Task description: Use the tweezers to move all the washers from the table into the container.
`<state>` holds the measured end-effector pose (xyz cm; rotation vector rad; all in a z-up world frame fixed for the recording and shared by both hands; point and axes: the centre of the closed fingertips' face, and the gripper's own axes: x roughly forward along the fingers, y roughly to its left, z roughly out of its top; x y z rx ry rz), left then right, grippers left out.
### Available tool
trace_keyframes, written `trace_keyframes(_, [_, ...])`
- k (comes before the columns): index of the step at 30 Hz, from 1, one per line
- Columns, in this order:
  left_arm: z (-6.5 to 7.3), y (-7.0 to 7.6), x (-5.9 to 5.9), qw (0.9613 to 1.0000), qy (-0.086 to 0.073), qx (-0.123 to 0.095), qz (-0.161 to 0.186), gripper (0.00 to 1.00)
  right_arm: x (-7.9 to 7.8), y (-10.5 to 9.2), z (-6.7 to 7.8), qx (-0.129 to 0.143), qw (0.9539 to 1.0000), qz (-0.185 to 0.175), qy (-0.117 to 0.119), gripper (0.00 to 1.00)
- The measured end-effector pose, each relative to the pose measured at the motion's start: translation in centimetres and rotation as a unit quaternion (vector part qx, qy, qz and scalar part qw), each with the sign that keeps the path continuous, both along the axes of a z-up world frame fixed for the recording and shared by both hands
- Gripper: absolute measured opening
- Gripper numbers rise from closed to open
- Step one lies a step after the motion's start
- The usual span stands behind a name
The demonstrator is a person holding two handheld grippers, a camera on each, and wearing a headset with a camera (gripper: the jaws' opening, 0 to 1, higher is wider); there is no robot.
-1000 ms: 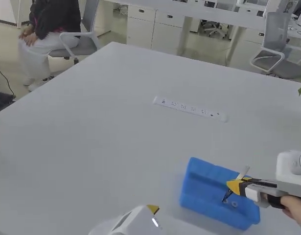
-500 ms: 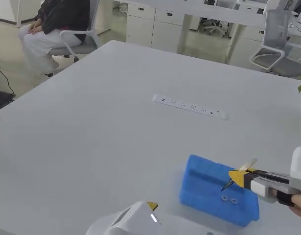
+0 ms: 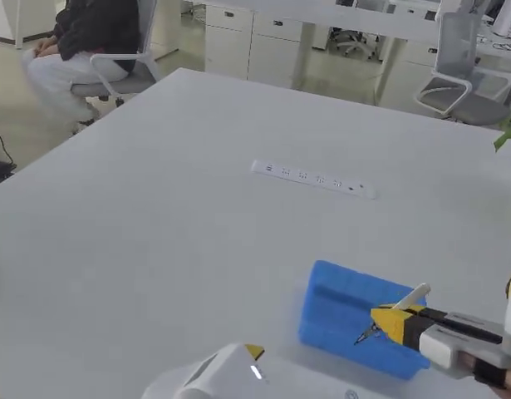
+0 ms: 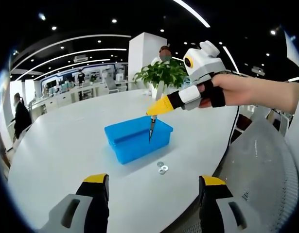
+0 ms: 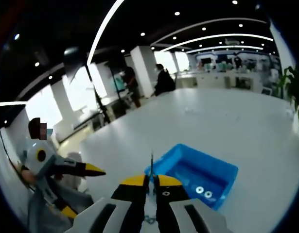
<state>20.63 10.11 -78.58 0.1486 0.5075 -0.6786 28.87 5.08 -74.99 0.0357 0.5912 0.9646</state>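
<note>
The right claw (image 5: 150, 181) clamps slim pointed metal tweezers (image 4: 151, 129) over the boxy blue container (image 4: 132, 143); left claw (image 4: 153, 179) apart, flat ring washers (image 4: 161, 168) on smooth white worktop (image 4: 66, 150) ahead.

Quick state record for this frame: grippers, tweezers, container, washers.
left gripper: open, holding nothing, low over the table
right gripper: shut on tweezers
tweezers: tips point down over the container
container: blue, open-topped, standing on the table
in container: two washers on the floor
on table: loose washers in a small cluster beside the container's wall
tweezer load: cannot tell, tips too small
other: power strip farther back on the table
</note>
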Motion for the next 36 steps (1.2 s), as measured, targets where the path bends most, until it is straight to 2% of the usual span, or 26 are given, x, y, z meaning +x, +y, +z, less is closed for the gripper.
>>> trace_keyframes(2, [0.0,0.0,0.0,1.0000,0.000,-0.001,0.000,0.76,-0.4,-0.4,-1.2,-0.010,0.9999,0.000,0.012,0.04])
trace_keyframes(6, [0.0,-0.1,0.0,1.0000,0.001,0.000,-0.001,0.76,-0.6,-1.0,-3.1,-0.031,0.9993,-0.001,0.022,0.04])
trace_keyframes(10, [-0.1,0.0,-0.1,1.0000,0.003,0.001,-0.002,0.76,-0.8,-1.0,-4.4,-0.040,0.9986,0.003,0.033,0.04])
trace_keyframes(14, [-0.1,-0.1,-0.1,1.0000,0.003,0.002,-0.002,0.75,-0.8,-1.1,-5.5,-0.062,0.9974,0.015,0.036,0.04])
trace_keyframes(26, [-0.3,0.0,-0.1,1.0000,0.005,0.005,-0.003,0.75,-1.1,-0.5,-6.0,-0.076,0.9960,0.037,0.027,0.04])
trace_keyframes(29, [-0.3,0.0,-0.1,1.0000,0.006,0.004,-0.003,0.75,-1.3,-0.6,-6.3,-0.094,0.9943,0.047,0.019,0.04])
trace_keyframes(36, [-0.4,-0.1,-0.1,0.9999,0.007,0.006,-0.006,0.75,-1.6,-0.4,-6.1,-0.100,0.9932,0.059,0.006,0.04])
